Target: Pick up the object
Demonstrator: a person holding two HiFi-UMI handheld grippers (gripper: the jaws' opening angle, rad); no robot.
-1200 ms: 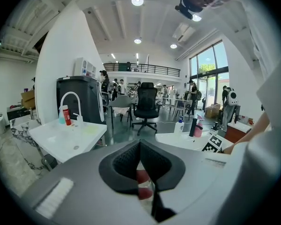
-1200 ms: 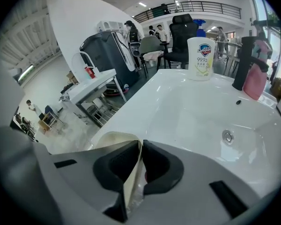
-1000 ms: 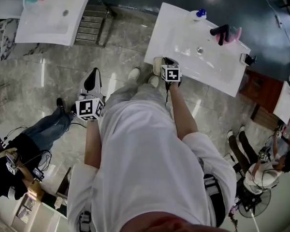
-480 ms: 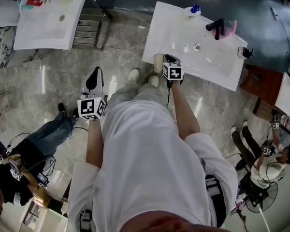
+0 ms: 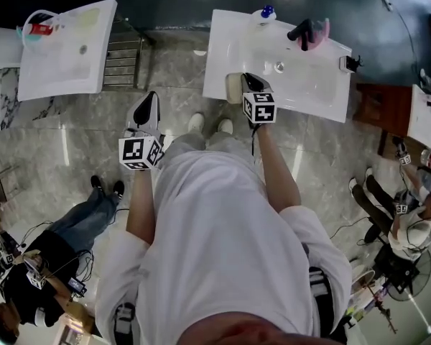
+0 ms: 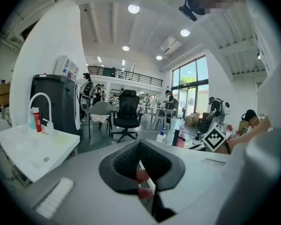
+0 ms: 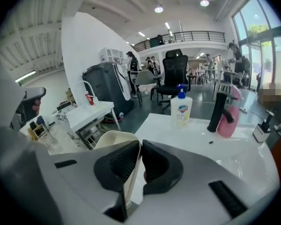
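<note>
The right claw (image 7: 139, 150) grips the thin upright wall of a cream vessel (image 7: 113, 142), probably a cup, its body bulging leftward; the left claw (image 6: 139, 159), closed and empty, hangs well apart.

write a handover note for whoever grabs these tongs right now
Left tongs: shut and empty, held out over the floor, away from the sink.
Right tongs: shut on the thin wall of the cream cup, at the front left corner of the white sink.
Done: the grip on the cup is made.
Left: lift the cup. The views do not show whether it has already cleared the sink.
The soap bottle and black tap stand at the back of the sink, away from the grip.
</note>
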